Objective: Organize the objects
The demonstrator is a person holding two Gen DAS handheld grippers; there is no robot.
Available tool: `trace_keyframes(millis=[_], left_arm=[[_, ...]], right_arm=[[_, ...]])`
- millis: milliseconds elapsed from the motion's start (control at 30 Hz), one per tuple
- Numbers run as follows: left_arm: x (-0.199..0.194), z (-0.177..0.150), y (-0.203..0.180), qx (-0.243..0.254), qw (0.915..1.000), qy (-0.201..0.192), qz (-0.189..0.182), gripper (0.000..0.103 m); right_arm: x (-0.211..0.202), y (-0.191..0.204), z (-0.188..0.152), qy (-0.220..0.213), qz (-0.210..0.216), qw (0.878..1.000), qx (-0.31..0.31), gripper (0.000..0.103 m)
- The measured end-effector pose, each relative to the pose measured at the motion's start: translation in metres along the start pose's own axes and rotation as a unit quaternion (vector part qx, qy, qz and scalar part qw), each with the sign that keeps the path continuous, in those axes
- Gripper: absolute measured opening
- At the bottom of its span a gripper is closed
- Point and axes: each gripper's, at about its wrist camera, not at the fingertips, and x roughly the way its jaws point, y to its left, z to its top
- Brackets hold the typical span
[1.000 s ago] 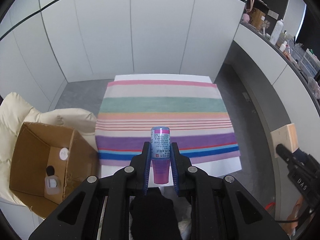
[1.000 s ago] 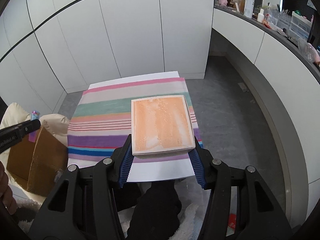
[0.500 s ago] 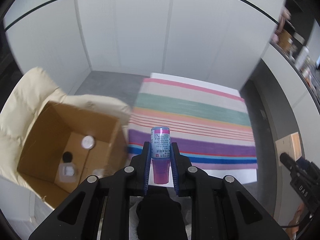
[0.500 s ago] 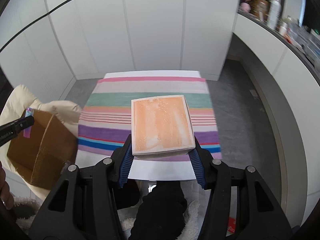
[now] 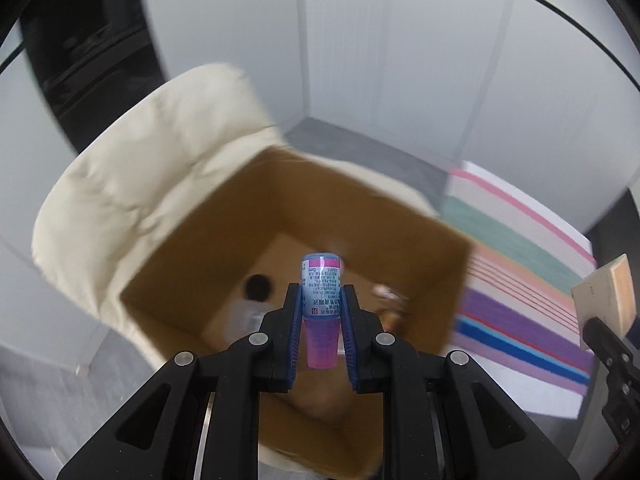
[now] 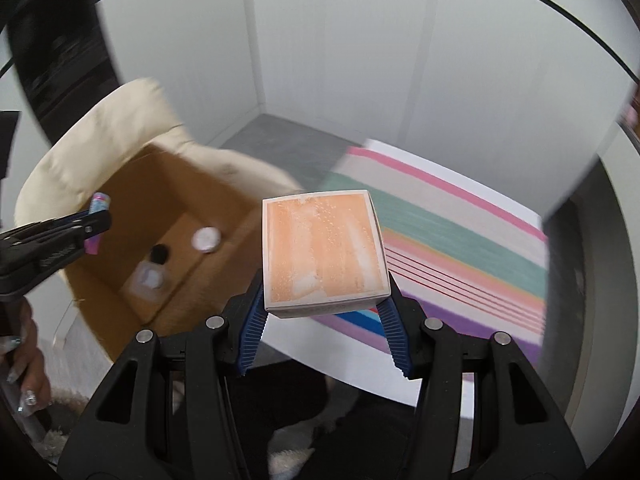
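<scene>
My left gripper (image 5: pixel 321 308) is shut on a small pink and blue bottle (image 5: pixel 320 288), held upright over the open cardboard box (image 5: pixel 400 220). In the right wrist view the same left gripper (image 6: pixel 96 226) and its bottle (image 6: pixel 98 204) hang above the box (image 6: pixel 140 184) near its left wall. My right gripper (image 6: pixel 322 312) is shut on a square white box with an orange top (image 6: pixel 322 248), to the right of the cardboard box, above the striped cloth's (image 6: pixel 460 240) edge. This orange box (image 5: pixel 608 300) shows at the right edge of the left wrist view.
The cardboard box rests on a cream padded chair (image 5: pixel 140 184). Inside lie a white round lid (image 6: pixel 206 239), a black cap (image 6: pixel 159 253) and a clear packet (image 6: pixel 148 278). White cabinet doors (image 6: pixel 340 60) stand behind. A hand (image 6: pixel 24 360) shows at lower left.
Both grippers swung left from above the striped cloth toward the cardboard box. The bottle now hangs over the box opening; the orange-topped box has come beside it.
</scene>
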Motion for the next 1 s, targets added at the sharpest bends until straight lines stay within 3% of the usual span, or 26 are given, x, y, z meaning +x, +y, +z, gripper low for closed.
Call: trace_keyframes(millis=[267, 533, 600, 633, 667, 767, 900, 1000], left_arm=[[0.028, 0.002, 0.056, -0.041, 0.9988, 0.021, 0.014, 0.02], [0.034, 0.006, 0.069, -0.06, 0.9978, 0.028, 0.011, 0.021], [0.031, 0.006, 0.073, -0.073, 0.997, 0.022, 0.008, 0.051], [0.03, 0.007, 0.075, -0.081, 0.9965, 0.022, 0.006, 0.083], [0.027, 0.007, 0.078, -0.091, 0.9957, 0.019, 0.002, 0.099], [0.018, 0.009, 0.084, -0.104, 0.9945, -0.002, -0.012, 0.1], [0.015, 0.012, 0.083, -0.097, 0.9952, -0.004, -0.007, 0.1], [0.017, 0.01, 0.081, -0.094, 0.9955, 0.005, -0.011, 0.1]], right_arm=[[0.03, 0.108, 0.021, 0.005, 0.049, 0.996, -0.071, 0.055], [0.045, 0.151, 0.023, 0.022, 0.072, 0.994, -0.077, 0.055], [0.046, 0.147, 0.025, 0.022, 0.086, 0.994, -0.07, 0.06], [0.048, 0.146, 0.026, 0.028, 0.093, 0.993, -0.066, 0.078], [0.051, 0.144, 0.027, 0.037, 0.1, 0.993, -0.056, 0.096], [0.051, 0.141, 0.03, 0.032, 0.102, 0.993, -0.044, 0.101], [0.052, 0.138, 0.031, 0.04, 0.079, 0.995, -0.044, 0.101], [0.051, 0.135, 0.031, 0.045, 0.084, 0.995, -0.037, 0.101]])
